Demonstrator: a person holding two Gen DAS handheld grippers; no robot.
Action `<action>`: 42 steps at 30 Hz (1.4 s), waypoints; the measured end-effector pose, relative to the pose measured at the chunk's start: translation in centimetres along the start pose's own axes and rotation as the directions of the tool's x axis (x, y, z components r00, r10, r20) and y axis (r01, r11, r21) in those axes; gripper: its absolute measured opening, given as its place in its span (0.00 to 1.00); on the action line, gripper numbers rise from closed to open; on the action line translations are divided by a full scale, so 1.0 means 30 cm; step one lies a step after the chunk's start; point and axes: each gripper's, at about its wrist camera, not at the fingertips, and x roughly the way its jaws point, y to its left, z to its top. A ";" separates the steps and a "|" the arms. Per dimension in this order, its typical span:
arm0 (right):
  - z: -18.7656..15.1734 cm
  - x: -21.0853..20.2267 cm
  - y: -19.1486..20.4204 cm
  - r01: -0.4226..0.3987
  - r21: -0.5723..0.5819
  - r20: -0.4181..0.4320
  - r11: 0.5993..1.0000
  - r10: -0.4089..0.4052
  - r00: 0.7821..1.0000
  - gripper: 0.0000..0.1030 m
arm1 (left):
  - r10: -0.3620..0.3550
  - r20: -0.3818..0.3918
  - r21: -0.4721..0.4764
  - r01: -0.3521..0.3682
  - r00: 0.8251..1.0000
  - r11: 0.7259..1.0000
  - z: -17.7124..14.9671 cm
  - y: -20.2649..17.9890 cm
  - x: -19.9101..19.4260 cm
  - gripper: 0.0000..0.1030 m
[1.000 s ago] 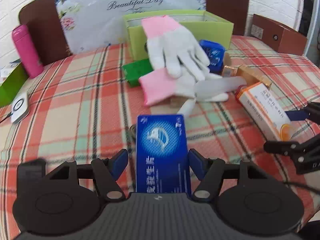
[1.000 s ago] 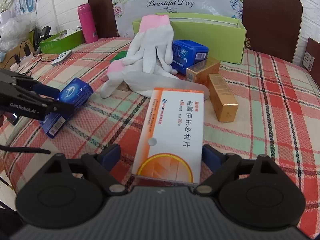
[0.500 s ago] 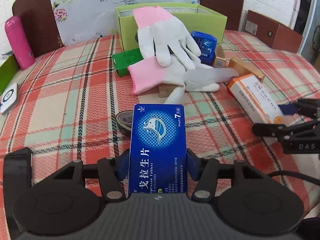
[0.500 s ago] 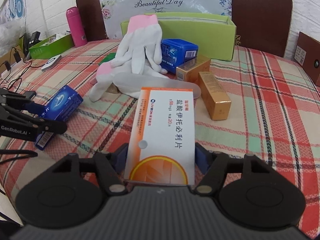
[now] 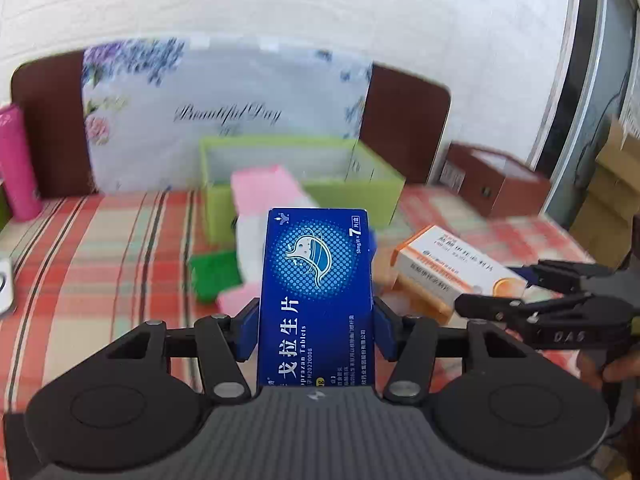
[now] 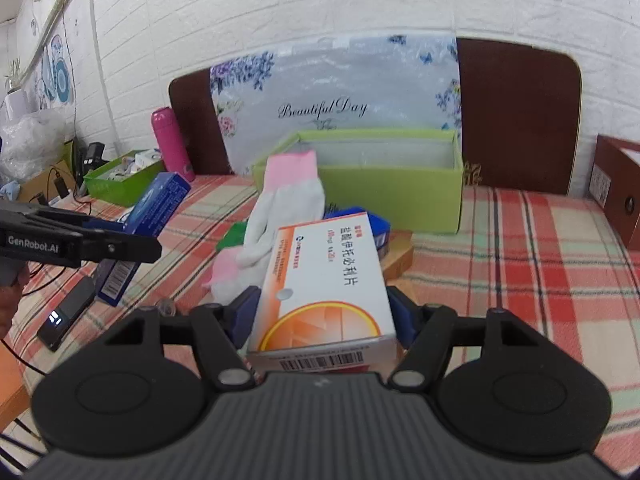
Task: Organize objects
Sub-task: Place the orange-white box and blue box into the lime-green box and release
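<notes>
My left gripper (image 5: 316, 328) is shut on a blue medicine box (image 5: 318, 292) and holds it up off the checked tablecloth; the box also shows in the right wrist view (image 6: 148, 220). My right gripper (image 6: 322, 316) is shut on a white and orange medicine box (image 6: 324, 284), also lifted; it also shows in the left wrist view (image 5: 452, 268). Behind both stands an open light-green box (image 6: 392, 192), also in the left wrist view (image 5: 304, 168). White gloves with pink cuffs (image 6: 284, 208) lie in front of it.
A pink bottle (image 6: 170, 144) and a green tray (image 6: 124, 180) stand at the back left. A brown box (image 6: 618, 188) is at the right. A small green box (image 5: 214, 272), another blue box (image 6: 378, 228) and a black device (image 6: 66, 312) lie on the cloth.
Both grippers closed on their boxes and lifted them off the cloth, tilting up so the wall and green box fill the view.
</notes>
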 end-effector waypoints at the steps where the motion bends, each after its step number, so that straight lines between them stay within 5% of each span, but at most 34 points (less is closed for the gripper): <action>1: 0.027 0.002 -0.009 0.012 -0.008 0.019 1.000 -0.012 1.000 0.65 | -0.012 0.019 -0.007 0.012 1.000 1.000 0.033 -0.005 0.014 0.57; 12: 0.273 0.167 -0.125 0.131 -0.016 0.108 0.991 -0.129 0.986 0.65 | -0.018 0.118 -0.084 0.028 0.993 0.996 0.360 -0.001 0.230 0.57; 20: 0.414 0.386 -0.220 0.210 0.029 0.111 0.977 -0.212 0.971 0.65 | 0.052 0.051 -0.121 -0.045 0.997 0.992 0.516 0.091 0.487 0.57; 30: 0.426 0.680 -0.280 0.263 0.016 0.046 0.965 -0.264 0.963 0.66 | 0.078 -0.006 -0.133 -0.078 0.997 0.988 0.531 0.164 0.705 0.58; 32: 0.403 0.733 -0.287 0.249 -0.007 0.002 0.968 -0.249 0.969 0.78 | 0.103 -0.017 -0.121 -0.105 0.995 0.987 0.518 0.172 0.734 0.83; 33: 0.392 0.749 -0.287 0.247 -0.027 -0.014 0.969 -0.248 0.969 0.87 | 0.120 -0.025 -0.117 -0.122 0.992 0.986 0.508 0.177 0.740 0.84; 38: 0.355 0.702 -0.257 0.233 -0.096 0.044 0.968 -0.229 0.972 1.00 | 0.149 -0.042 -0.152 -0.154 0.988 0.976 0.471 0.219 0.728 0.84; 42: 0.366 0.632 -0.237 0.261 -0.109 0.091 0.959 -0.252 0.963 1.00 | 0.141 -0.018 -0.155 -0.142 0.990 0.978 0.477 0.209 0.672 0.84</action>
